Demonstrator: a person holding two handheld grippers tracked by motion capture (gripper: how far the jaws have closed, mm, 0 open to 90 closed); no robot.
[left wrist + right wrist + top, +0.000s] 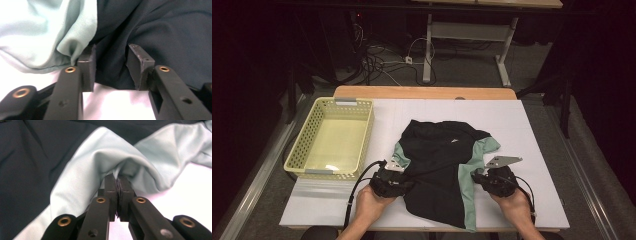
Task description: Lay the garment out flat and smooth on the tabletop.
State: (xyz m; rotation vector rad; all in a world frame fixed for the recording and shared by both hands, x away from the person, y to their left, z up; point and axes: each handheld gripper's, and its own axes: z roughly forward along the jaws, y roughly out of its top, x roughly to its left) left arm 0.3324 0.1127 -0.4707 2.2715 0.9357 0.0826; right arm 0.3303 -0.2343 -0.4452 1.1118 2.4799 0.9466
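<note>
A dark shirt (439,165) with pale green side panels is seen spread on the white table (537,130), its lower hem reaching toward the near edge, roughly midway between the left and right edges. A yellow perforated basket (362,145) is set toward the far left corner, well apart from the cloth.

The right gripper (117,183) is shown with its jaws pressed together on a raised fold of the pale green panel (82,180) at the garment's right side, the fabric tented up around the tips. The left gripper (111,66) is held at the shirt's left edge with its jaws apart; dark cloth lies between the pads, but no pinch by them can be made out.

The garment is judged light, soft and limp, with a smooth weave that may slip from a shallow pinch. It can be expected to sag and drape wherever it is unsupported, so two spread holds are called for. Hold is best taken at seams or edges, where the layers are doubled, with a deep bite of fabric rather than a thin skin.
</note>
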